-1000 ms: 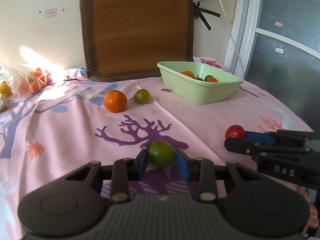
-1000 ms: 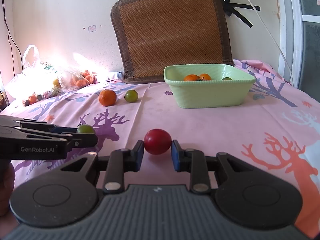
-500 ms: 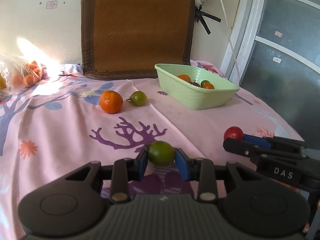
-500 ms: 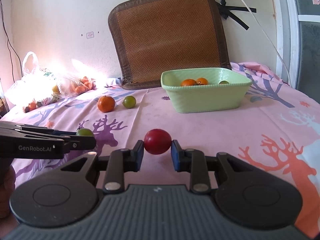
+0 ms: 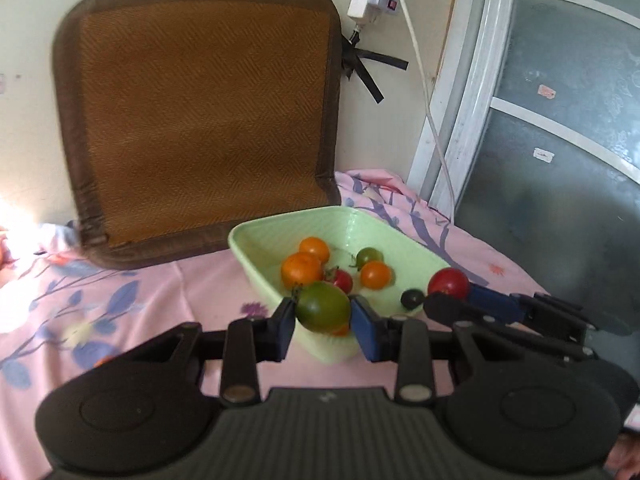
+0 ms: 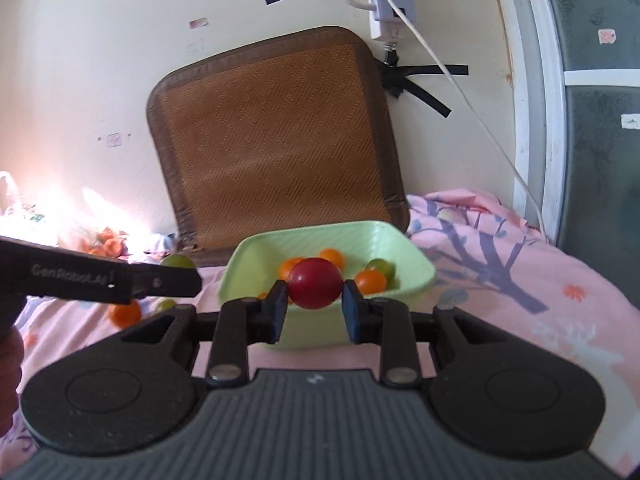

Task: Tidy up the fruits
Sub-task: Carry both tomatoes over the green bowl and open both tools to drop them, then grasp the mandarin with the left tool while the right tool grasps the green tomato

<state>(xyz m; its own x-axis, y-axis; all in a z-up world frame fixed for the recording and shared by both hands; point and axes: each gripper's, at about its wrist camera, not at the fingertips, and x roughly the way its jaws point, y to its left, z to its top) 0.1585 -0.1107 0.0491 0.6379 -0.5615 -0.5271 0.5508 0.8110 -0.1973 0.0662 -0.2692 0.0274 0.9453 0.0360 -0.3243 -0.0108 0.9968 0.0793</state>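
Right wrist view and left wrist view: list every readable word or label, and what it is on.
"GenRobot.AI": side of the left hand-held gripper, in the right wrist view, slightly blurred.
Stickers on the glass door: too blurred to read.
Left wrist view: no readable text.

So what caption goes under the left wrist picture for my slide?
Left gripper holds a green tomato at the green basket of fruit; right gripper brings a red tomato.

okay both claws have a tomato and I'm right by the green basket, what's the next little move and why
Probably ease both claws forward over the green basket before letting go. The left claw grips a green tomato at the near rim; the right claw grips a red tomato, not clearly inside yet.
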